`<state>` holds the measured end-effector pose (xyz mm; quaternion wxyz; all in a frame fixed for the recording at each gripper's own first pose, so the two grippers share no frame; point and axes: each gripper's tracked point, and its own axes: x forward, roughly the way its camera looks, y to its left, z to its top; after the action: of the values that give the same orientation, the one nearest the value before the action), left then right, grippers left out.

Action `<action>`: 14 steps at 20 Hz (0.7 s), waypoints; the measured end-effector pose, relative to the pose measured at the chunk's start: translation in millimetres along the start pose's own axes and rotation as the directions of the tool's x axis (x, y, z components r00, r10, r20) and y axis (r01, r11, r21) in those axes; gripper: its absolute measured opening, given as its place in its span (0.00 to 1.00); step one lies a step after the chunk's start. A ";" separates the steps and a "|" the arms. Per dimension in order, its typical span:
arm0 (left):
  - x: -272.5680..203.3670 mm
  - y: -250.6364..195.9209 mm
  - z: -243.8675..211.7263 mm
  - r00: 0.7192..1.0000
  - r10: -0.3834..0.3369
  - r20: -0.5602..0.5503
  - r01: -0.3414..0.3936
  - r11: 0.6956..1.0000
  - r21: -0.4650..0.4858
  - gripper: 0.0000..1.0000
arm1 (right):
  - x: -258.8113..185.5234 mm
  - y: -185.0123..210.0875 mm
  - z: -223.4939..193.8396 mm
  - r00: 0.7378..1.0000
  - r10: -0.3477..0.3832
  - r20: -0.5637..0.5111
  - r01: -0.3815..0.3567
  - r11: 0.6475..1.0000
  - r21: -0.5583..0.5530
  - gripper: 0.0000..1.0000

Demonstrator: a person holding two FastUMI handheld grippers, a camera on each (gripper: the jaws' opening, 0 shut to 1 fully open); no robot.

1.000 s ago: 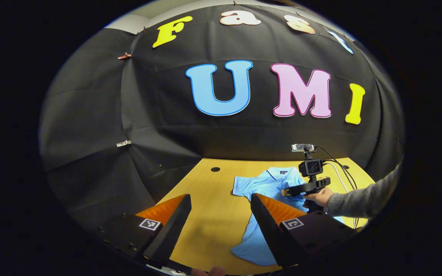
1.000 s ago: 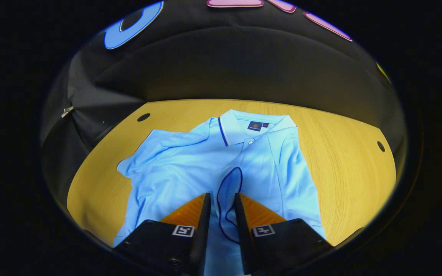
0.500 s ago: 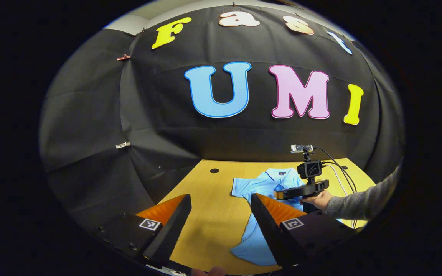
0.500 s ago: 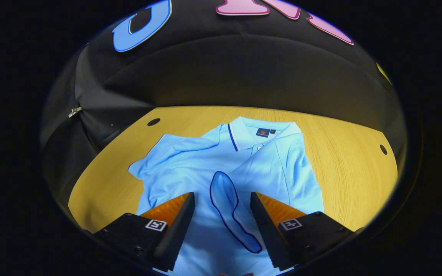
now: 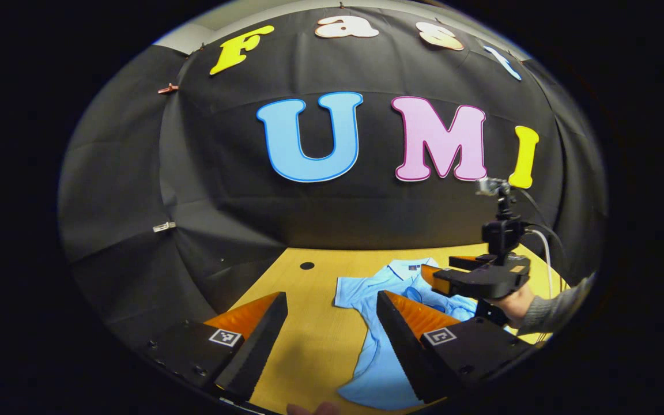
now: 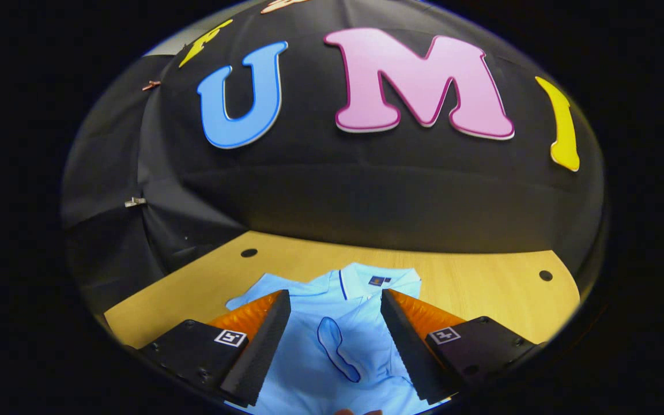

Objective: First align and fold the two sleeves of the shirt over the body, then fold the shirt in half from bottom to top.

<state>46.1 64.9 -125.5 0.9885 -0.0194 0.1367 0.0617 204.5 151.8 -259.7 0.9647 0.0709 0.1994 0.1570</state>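
Note:
A light blue polo shirt (image 6: pixel 309 369) lies face up on the wooden table (image 6: pixel 482 288), collar (image 6: pixel 375 279) toward the far wall. One sleeve (image 6: pixel 338 349), edged in dark blue, lies folded over the chest. The other sleeve (image 6: pixel 251 297) spreads out to the left. My right gripper (image 6: pixel 335 323) hovers above the chest, open, touching nothing. My left gripper (image 5: pixel 332 323) hangs open over bare table (image 5: pixel 309 334), left of the shirt (image 5: pixel 375 357). In the left gripper view, a hand (image 5: pixel 516 302) in a grey sleeve holds the right gripper (image 5: pixel 438 271) above the shirt.
Small round holes (image 6: pixel 248 252) (image 6: pixel 545 275) mark the table's far corners. The black cloth wall rises just behind the table. A cable (image 5: pixel 546 253) trails from the right gripper. Bare wood lies on both sides of the shirt.
My right gripper opened and let go of the folded sleeve, which now lies on the chest. It then rose and tilted up. My left gripper barely shifted.

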 end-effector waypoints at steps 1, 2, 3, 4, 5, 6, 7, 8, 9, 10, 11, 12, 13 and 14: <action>12.6 -3.6 2.9 1.000 -0.013 0.008 0.013 1.000 -0.001 0.99 | -12.9 0.4 10.7 1.000 0.004 0.021 -0.004 1.000 0.002 0.98; 26.5 -7.8 5.1 1.000 -0.029 0.009 0.029 1.000 0.001 0.99 | -25.9 2.1 19.0 0.999 0.012 0.037 -0.012 1.000 0.003 0.98; 45.1 -14.9 1.9 0.998 -0.056 0.004 0.056 0.998 0.003 0.99 | -39.5 3.5 26.7 0.999 0.016 0.047 -0.017 1.000 0.009 0.98; 64.4 -22.2 -2.9 0.996 -0.087 -0.017 0.087 0.996 0.002 0.98 | -52.8 4.9 33.4 0.998 0.021 0.060 -0.023 0.999 0.024 0.98; 83.7 -25.0 -9.4 0.994 -0.107 -0.038 0.107 0.994 -0.003 0.99 | -64.7 5.5 39.1 0.997 0.023 0.071 -0.026 0.999 0.037 0.98; 103.5 -27.1 -12.7 0.992 -0.114 -0.047 0.114 0.993 -0.009 0.99 | -76.2 3.4 43.1 0.997 0.023 0.075 -0.026 0.999 0.039 0.98; 125.1 -29.3 -14.6 0.992 -0.115 -0.055 0.114 0.993 -0.013 0.99 | -87.4 0.3 44.6 0.997 0.025 0.077 -0.029 0.999 0.041 0.98; 145.7 -29.9 -16.7 0.992 -0.110 -0.059 0.110 0.994 -0.014 0.99 | -98.0 -1.9 45.7 0.997 0.025 0.076 -0.028 0.999 0.040 0.98; 164.1 -28.9 -21.6 0.992 -0.104 -0.066 0.104 0.995 -0.011 0.99 | -109.2 -3.8 46.8 0.997 0.028 0.076 -0.031 0.999 0.037 0.98; 183.6 -28.8 -26.6 0.992 -0.095 -0.079 0.095 0.995 -0.003 0.99 | -118.0 -7.7 46.4 0.997 0.024 0.074 -0.027 0.999 0.034 0.98; 201.3 -28.0 -32.1 0.992 -0.087 -0.090 0.088 0.996 0.003 0.99 | -126.1 -13.6 46.3 0.997 0.019 0.071 -0.022 0.999 0.034 0.98; 219.2 -27.8 -37.5 0.991 -0.079 -0.107 0.080 0.997 0.008 0.99 | -133.0 -18.8 45.5 0.998 0.016 0.066 -0.019 0.999 0.043 0.98; 234.1 -27.3 -44.2 0.989 -0.071 -0.127 0.073 0.997 0.011 0.99 | -140.0 -23.8 42.2 0.998 0.007 0.056 -0.010 0.998 0.058 0.98; 250.4 -28.1 -51.6 0.987 -0.065 -0.144 0.067 0.998 0.008 0.99 | -144.8 -29.3 40.3 0.999 -0.001 0.049 -0.003 0.997 0.072 0.98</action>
<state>275.0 63.4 -242.8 0.9777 -0.0222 0.2073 0.0265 102.8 73.3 -176.4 0.9660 0.1093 0.1811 0.1484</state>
